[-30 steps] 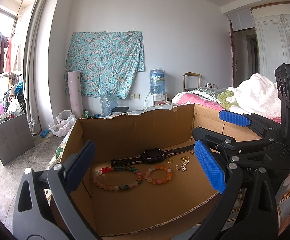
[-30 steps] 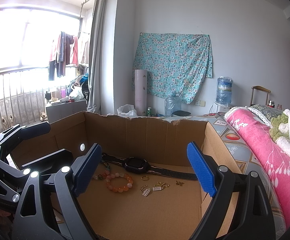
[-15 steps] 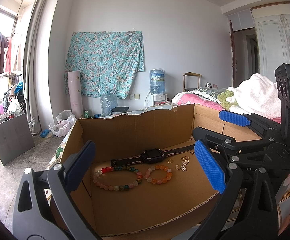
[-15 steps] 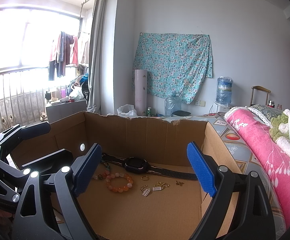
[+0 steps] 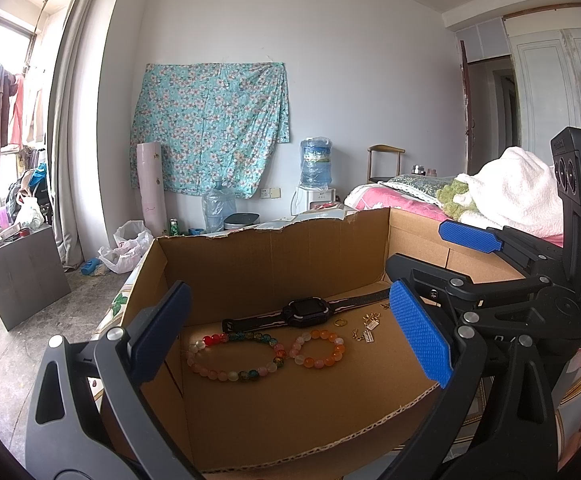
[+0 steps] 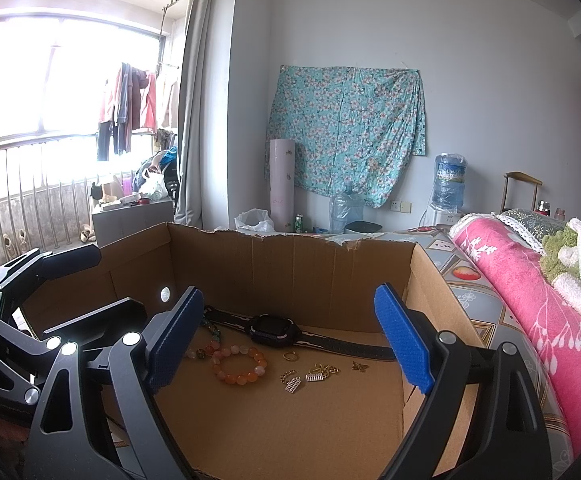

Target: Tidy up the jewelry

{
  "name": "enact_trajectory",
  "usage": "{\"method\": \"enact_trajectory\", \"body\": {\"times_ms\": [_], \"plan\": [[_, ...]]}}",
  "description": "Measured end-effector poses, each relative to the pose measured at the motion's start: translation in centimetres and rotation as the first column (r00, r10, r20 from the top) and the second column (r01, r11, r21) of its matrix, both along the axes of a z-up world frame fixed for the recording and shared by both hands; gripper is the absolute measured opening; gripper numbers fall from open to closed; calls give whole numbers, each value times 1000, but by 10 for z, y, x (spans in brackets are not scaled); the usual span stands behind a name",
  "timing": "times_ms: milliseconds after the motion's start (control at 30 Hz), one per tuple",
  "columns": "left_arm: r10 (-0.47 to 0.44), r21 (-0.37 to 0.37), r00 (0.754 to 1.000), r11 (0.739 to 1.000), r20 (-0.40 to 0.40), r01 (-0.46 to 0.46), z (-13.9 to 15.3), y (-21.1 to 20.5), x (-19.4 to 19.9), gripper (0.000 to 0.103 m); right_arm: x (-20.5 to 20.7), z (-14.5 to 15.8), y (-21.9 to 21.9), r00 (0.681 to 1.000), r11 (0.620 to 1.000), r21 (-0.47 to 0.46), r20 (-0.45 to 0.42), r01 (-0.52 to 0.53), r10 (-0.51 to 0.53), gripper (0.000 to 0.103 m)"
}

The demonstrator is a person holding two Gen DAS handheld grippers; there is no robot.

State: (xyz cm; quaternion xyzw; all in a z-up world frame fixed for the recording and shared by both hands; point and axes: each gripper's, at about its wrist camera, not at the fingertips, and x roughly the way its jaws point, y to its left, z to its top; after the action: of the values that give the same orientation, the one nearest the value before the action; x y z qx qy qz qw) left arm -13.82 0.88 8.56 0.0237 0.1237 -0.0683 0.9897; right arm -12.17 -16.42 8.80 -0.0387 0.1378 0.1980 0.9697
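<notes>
An open cardboard box (image 5: 274,256) (image 6: 290,268) holds the jewelry on its floor. A black watch (image 5: 308,312) (image 6: 274,328) lies along the back. In front of it are a multicoloured bead bracelet (image 5: 234,356), an orange bead bracelet (image 5: 316,352) (image 6: 238,366), a small gold ring (image 5: 340,323) (image 6: 289,356) and several gold charms (image 5: 368,330) (image 6: 310,376). My left gripper (image 5: 289,304) (image 6: 102,280) hangs open at the box's near left, holding nothing. My right gripper (image 6: 290,292) (image 5: 416,244) stands open beside it on the right, also holding nothing.
A bed with a pink blanket (image 6: 530,300) and a white towel (image 5: 518,192) runs along the right of the box. Behind the box are a water dispenser (image 5: 316,168), bottles and a plastic bag (image 5: 126,244). A grey cabinet (image 5: 22,272) stands on the floor at left.
</notes>
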Motion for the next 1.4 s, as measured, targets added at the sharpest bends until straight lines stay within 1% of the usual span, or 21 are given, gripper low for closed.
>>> {"method": "enact_trajectory", "body": {"times_ms": [1400], "plan": [[14, -1, 1000, 1000, 2, -14, 1, 2, -2, 95, 0, 0, 0, 1000, 1000, 0, 0, 1, -1, 86]]}}
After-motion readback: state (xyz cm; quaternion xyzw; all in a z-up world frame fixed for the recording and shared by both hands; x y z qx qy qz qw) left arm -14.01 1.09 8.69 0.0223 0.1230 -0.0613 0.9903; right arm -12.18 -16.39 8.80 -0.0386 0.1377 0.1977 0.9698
